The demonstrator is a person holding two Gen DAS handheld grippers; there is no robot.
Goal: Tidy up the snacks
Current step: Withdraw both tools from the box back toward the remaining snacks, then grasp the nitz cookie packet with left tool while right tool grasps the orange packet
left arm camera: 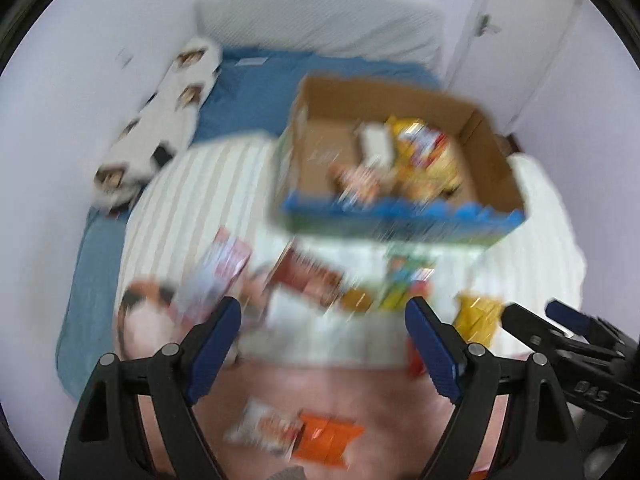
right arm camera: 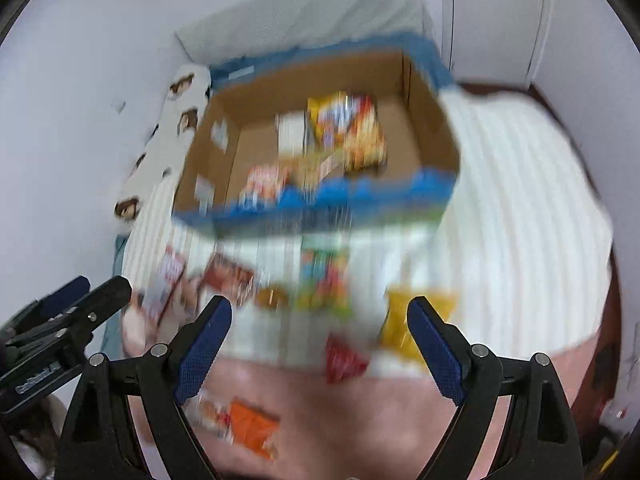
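Brown corrugated cardboard forms the open-topped box (left arm camera: pixel 404 160) (right arm camera: pixel 320 148), whose outer front wall is printed blue and green. It sits on a bed under a white ribbed blanket (left arm camera: pixel 192 200) (right arm camera: pixel 520 208), with its long axis running across both views and its opening facing up. Motion blur softens everything, so no labels are legible. Inside the box, toward its right half, lie a yellow-and-red snack bag (left arm camera: pixel 428 152) (right arm camera: pixel 352 132), a white packet (left arm camera: pixel 374 142) (right arm camera: pixel 290 132) and a pinkish packet (left arm camera: pixel 356 180) (right arm camera: pixel 264 182); the left half of the floor shows bare cardboard.

In front of the box, loose snacks are scattered on the blanket: a dark red-brown packet (left arm camera: pixel 312 276) (right arm camera: pixel 230 276), a multicoloured green-and-red pack (left arm camera: pixel 404 284) (right arm camera: pixel 324 280) lying lengthwise away from the box, a yellow bag (left arm camera: pixel 478 316) (right arm camera: pixel 412 320) and a pink-and-white pack (left arm camera: pixel 216 276) (right arm camera: pixel 166 280) tilted at the left. Nearer still, on a pink sheet (left arm camera: pixel 360 392) (right arm camera: pixel 360 412), lie an orange packet (left arm camera: pixel 328 438) (right arm camera: pixel 252 428) just beside a white-and-orange packet (left arm camera: pixel 264 426) (right arm camera: pixel 212 412).

The left tool (left arm camera: pixel 323 312) (right arm camera: pixel 98 290) hangs above the near snacks with its blue-padded jaws spread wide and nothing between them. The right tool (right arm camera: pixel 320 312) (left arm camera: pixel 536 312) is likewise spread wide and empty, close beside the left one. A white wall borders the bed on the left, with a patterned white pillow (left arm camera: pixel 160 120) (right arm camera: pixel 160 148) along it; a blue sheet (left arm camera: pixel 248 92) lies behind the box.
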